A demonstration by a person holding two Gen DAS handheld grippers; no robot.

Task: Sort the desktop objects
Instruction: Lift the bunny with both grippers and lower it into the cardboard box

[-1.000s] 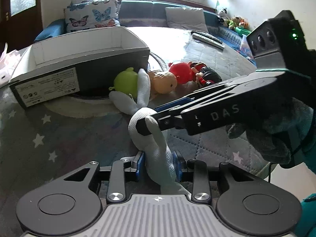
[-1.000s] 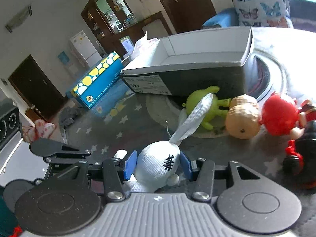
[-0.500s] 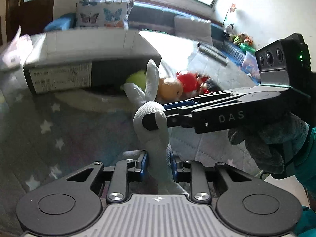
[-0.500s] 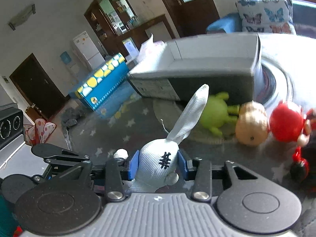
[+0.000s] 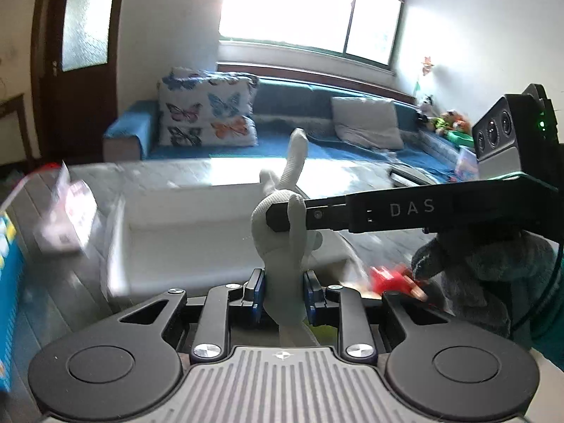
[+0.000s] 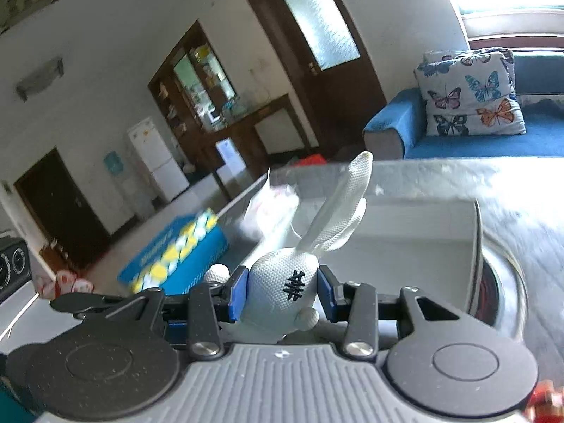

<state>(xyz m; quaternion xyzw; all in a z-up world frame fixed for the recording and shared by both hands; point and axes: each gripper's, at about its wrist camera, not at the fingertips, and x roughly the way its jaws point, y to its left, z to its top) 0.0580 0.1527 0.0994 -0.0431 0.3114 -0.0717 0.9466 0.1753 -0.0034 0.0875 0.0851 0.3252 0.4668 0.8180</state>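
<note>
While the white open box (image 5: 183, 225) lies on the grey surface (image 5: 49, 282) at the left of the left wrist view, a blue patterned carton (image 5: 8, 282) is seen at that view's far left edge. Just left of centre, the left tongs (image 5: 281, 298) are pinched on the lower body of a white fabric rabbit (image 5: 282, 246), which is held clear above the box's right part, its ears pointing up. Above them, the right tongs (image 5: 282, 215) are seen from the side, reaching in from the right and clamped on the rabbit's head; the gloved hand (image 5: 476, 275) behind them is visible. A blurred red toy (image 5: 387, 276) is seen lower right on the surface.

In the right wrist view, the blue carton (image 6: 176, 253) is seen at left, the right tongs (image 6: 282, 290) are pressed on the rabbit's head (image 6: 282, 282) with its black stitched mark, and the box (image 6: 405, 246) lies behind, toward the right.
</note>
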